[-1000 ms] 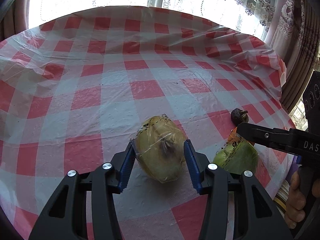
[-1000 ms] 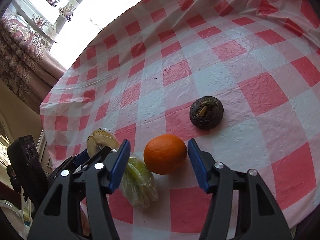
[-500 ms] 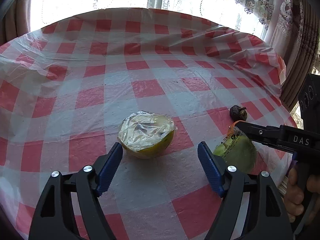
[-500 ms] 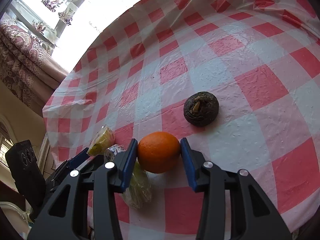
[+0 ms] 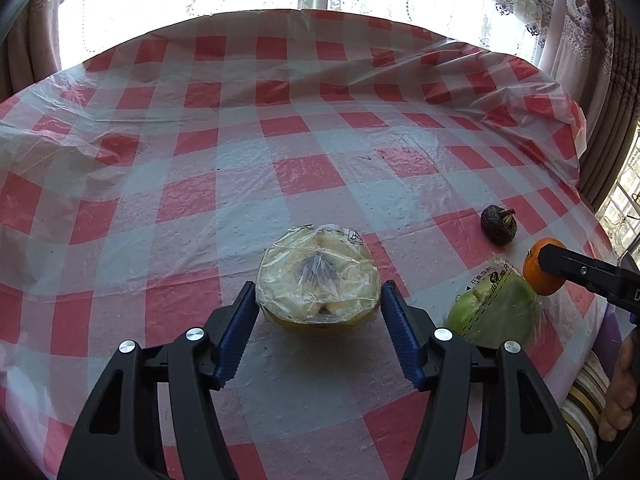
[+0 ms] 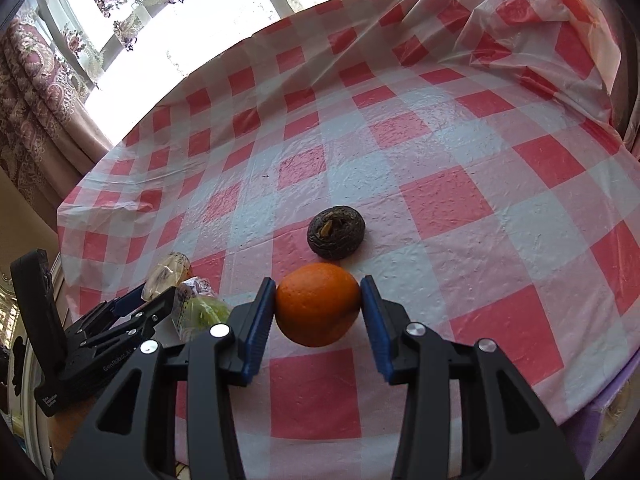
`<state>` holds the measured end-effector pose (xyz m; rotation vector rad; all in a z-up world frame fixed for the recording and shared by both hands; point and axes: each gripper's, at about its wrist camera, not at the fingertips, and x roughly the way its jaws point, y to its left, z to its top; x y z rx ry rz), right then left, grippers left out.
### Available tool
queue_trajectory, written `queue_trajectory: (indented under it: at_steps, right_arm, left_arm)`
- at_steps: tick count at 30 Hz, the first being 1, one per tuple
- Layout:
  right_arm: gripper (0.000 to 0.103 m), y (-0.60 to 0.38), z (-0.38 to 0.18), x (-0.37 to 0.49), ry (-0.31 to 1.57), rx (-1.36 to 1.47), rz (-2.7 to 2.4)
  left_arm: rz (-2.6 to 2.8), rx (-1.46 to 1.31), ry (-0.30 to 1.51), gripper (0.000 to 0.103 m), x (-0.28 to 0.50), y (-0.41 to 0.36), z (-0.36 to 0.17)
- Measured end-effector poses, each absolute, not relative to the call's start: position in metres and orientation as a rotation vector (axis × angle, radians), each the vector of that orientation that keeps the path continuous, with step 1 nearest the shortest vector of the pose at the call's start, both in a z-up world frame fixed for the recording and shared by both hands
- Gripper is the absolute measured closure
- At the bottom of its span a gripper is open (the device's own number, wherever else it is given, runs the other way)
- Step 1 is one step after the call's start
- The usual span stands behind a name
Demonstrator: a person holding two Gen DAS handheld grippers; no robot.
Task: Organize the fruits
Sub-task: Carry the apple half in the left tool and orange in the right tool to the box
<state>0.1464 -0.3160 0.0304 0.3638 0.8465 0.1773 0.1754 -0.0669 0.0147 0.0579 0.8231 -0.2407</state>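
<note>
Sorting looks barely begun: the left gripper pinches the wrapped yellow fruit on the table, the right gripper clamps the orange, green fruit at its 9 o'clock, dark fruit at 12, both untouched.

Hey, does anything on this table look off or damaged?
Only the dark, shrivelled fruit beyond the orange: wrinkled and blackish, it looks past its best. Nothing spilled; the checked tablecloth is merely creased.
</note>
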Motion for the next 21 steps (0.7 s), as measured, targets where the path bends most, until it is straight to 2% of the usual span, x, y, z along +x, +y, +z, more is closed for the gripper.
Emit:
queue_trajectory:
  at_steps: [12, 21]
  right_arm:
    - [0.059, -0.319, 0.048, 0.114, 0.793, 0.182, 0.082]
    - [0.059, -0.337, 0.056, 0.091, 0.786, 0.158, 0.048]
  left_arm:
    - [-0.230, 0.076, 0.823, 0.044, 0.172, -0.067, 0.020]
    - [-0.284, 0.106, 0.758, 0.044, 0.147, -0.083, 0.059]
